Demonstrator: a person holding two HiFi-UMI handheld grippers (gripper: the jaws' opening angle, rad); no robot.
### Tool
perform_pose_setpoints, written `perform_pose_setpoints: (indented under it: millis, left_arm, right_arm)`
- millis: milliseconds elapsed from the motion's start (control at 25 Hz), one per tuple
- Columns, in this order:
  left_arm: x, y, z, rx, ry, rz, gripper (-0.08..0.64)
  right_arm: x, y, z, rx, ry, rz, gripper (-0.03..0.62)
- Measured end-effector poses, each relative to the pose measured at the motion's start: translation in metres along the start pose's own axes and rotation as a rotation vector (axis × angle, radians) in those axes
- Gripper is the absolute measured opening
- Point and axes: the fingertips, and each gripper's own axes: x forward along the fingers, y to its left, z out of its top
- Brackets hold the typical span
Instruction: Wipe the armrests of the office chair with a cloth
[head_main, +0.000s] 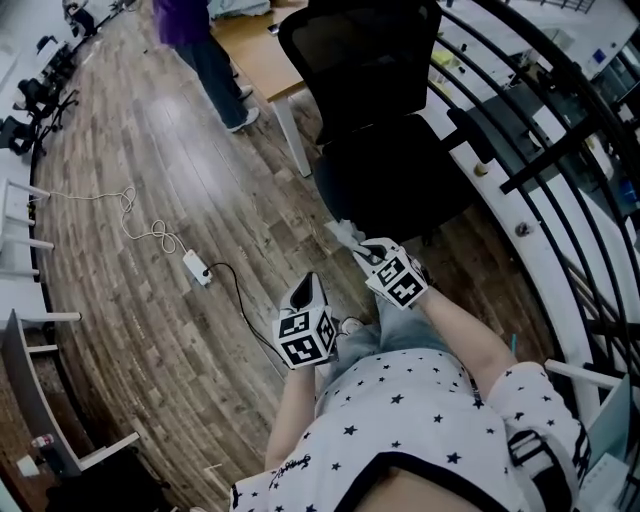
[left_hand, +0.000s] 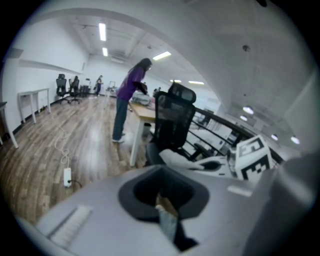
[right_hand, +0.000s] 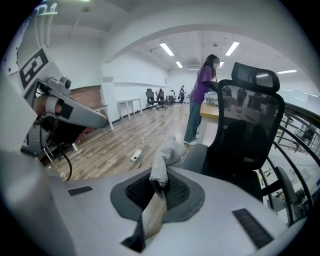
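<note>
A black mesh office chair stands in front of me, its back toward a wooden desk. My right gripper is shut on a grey-white cloth, held near the front left of the seat. In the right gripper view the cloth bunches up out of the closed jaws, short of a grey armrest pad. My left gripper hangs lower and to the left, over the floor, apart from the chair. Its jaws look closed with nothing between them. The left gripper view shows the chair and the cloth ahead.
A person stands at the wooden desk behind the chair. A white power strip with cables lies on the wood floor to the left. A black curved railing runs along the right. White table legs stand at far left.
</note>
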Motion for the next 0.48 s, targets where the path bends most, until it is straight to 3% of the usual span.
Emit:
perform_pose_setpoints:
  millis: [480]
  left_arm:
    - [0.02,-0.035,0.019,0.03,-0.034,0.003,0.002]
  right_arm:
    - [-0.066,-0.035,0.018,0.065,-0.14,-0.028,0.032]
